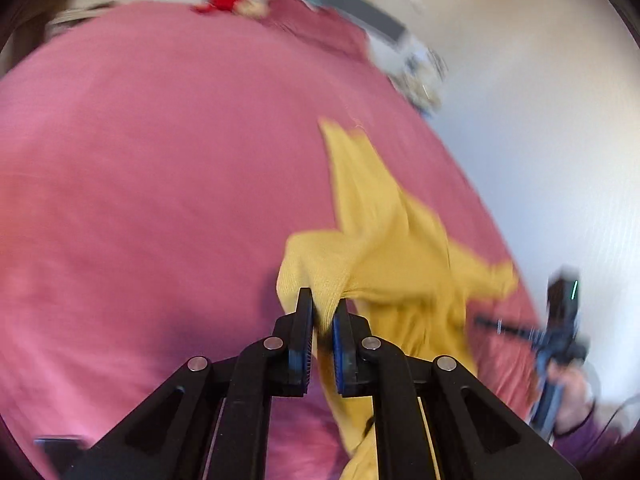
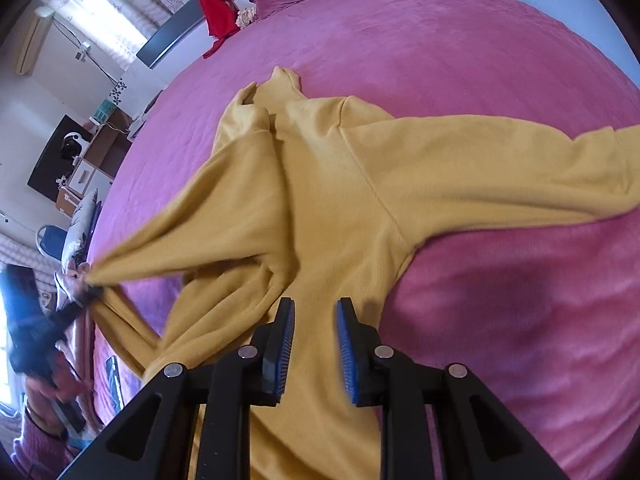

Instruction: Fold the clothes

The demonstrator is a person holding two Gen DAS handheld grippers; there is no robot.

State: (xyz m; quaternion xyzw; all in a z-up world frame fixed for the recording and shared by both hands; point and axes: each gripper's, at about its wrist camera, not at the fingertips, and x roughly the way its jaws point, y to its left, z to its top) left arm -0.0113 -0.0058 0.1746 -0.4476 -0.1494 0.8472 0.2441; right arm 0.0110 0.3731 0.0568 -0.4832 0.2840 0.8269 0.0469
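A soft knit yellow sweater sprawls on the fuzzy pink bed. The left gripper pinches its bunched sleeve; the right gripper hovers parted above its body, red cloth far ahead.

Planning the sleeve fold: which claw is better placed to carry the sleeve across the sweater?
Left. The left claw is already shut on the yellow sweater, pulling a sleeve taut. The right claw hangs open over the body, holding nothing.
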